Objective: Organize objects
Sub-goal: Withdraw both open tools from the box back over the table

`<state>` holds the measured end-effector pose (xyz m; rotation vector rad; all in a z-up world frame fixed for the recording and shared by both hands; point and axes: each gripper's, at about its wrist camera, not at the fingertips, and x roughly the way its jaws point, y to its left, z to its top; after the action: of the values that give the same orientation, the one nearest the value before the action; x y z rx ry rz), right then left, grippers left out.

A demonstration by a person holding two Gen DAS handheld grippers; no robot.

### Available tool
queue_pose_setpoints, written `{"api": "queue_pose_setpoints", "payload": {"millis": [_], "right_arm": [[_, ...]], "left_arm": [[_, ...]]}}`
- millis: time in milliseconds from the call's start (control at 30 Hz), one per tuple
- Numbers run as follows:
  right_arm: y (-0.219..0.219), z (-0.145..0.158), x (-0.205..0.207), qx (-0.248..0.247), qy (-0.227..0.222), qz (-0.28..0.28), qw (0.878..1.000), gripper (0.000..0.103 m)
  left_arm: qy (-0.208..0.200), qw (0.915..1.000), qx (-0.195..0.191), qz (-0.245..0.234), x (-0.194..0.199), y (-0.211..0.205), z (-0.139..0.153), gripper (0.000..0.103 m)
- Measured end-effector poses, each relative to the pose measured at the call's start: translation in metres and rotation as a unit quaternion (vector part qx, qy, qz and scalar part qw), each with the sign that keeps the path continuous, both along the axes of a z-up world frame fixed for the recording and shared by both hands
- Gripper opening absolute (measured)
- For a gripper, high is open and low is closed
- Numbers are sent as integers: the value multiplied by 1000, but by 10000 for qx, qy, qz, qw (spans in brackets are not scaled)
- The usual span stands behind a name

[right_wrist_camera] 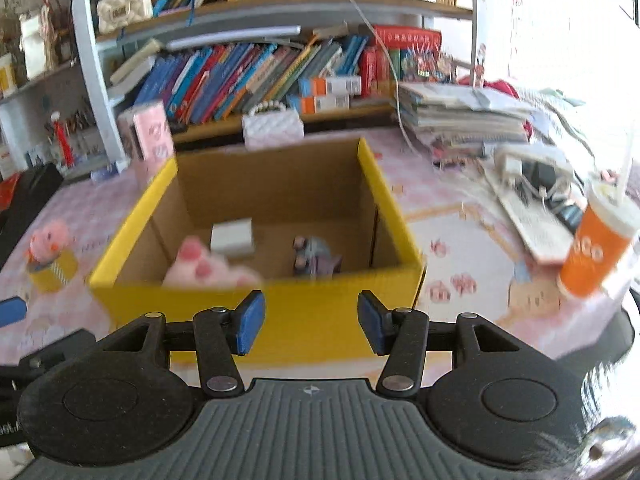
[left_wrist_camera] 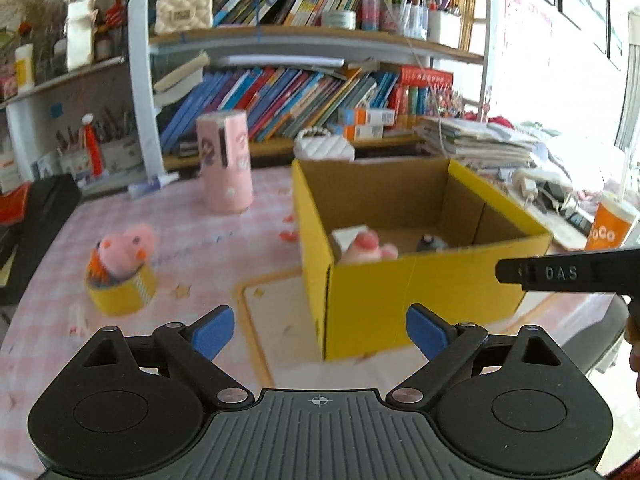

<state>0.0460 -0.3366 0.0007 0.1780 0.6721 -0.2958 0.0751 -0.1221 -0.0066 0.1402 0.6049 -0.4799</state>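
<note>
A yellow cardboard box (left_wrist_camera: pixel 400 292) (right_wrist_camera: pixel 320 312) stands open on the pink checked table. Inside lie a pink plush paw (right_wrist_camera: pixel 204 266) (left_wrist_camera: pixel 366 246), a white block (right_wrist_camera: pixel 233 236) and a small grey toy (right_wrist_camera: pixel 316 258) (left_wrist_camera: pixel 430 243). A pink plush pig (left_wrist_camera: pixel 124 254) (right_wrist_camera: pixel 48 240) sits in a yellow tape roll (left_wrist_camera: pixel 122 292) left of the box. A pink cylinder (left_wrist_camera: pixel 226 162) stands behind. My left gripper (left_wrist_camera: pixel 320 332) is open and empty, in front of the box's left corner. My right gripper (right_wrist_camera: pixel 311 322) is open and empty, at the box's near wall; part of it shows in the left wrist view (left_wrist_camera: pixel 560 274).
An orange paper cup with a straw (right_wrist_camera: pixel 600 248) (left_wrist_camera: pixel 608 228) stands right of the box. Stacked papers (right_wrist_camera: pixel 460 114) and cables lie at the back right. A white quilted purse (right_wrist_camera: pixel 273 127) sits behind the box. Bookshelves (left_wrist_camera: pixel 300 92) line the back. A black object (left_wrist_camera: pixel 36 216) lies at left.
</note>
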Motion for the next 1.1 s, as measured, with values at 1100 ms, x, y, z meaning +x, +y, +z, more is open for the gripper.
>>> {"api": "queue_pose_setpoints", "payload": {"millis": [1100], "right_arm": [[156, -35, -58, 269, 607, 786, 9947, 65]], "left_arm": [[433, 9951, 466, 761, -68, 126, -16, 95]]}}
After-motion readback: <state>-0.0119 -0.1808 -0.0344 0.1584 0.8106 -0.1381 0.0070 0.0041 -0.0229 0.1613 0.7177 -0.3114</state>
